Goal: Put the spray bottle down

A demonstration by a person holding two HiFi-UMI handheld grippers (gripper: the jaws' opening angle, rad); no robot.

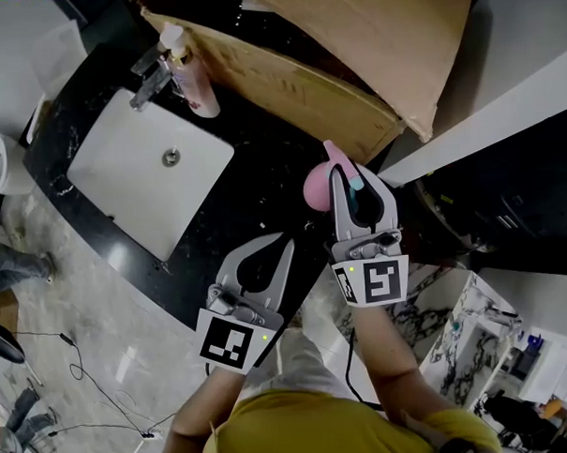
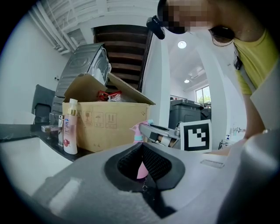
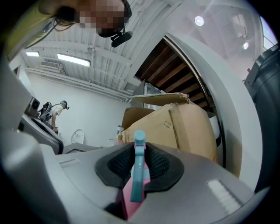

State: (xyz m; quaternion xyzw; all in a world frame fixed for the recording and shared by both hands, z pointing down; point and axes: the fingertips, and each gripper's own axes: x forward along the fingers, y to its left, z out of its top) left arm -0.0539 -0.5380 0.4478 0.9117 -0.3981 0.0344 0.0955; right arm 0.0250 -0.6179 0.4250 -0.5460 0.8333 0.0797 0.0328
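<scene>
My right gripper (image 1: pixel 349 171) is shut on a pink spray bottle (image 1: pixel 318 185) with a teal trigger, over the black countertop (image 1: pixel 261 147) near a corner of the cardboard box (image 1: pixel 351 49). Whether the bottle's base touches the counter is hidden. In the right gripper view the teal trigger (image 3: pixel 139 168) stands upright between the ribbed pads (image 3: pixel 159 164). My left gripper (image 1: pixel 284 240) hovers to the left and nearer me, its jaws shut with nothing in them. From the left gripper view (image 2: pixel 142 146) I see the spray bottle (image 2: pixel 139 130) just ahead, in the right gripper (image 2: pixel 162 131).
A white sink (image 1: pixel 122 172) with a faucet (image 1: pixel 150 78) is set in the counter at left. A pink lotion bottle (image 1: pixel 191 75) stands between faucet and box. The box rises along the counter's back. The counter's front edge runs under my left gripper, with marble floor (image 1: pixel 109 322) below.
</scene>
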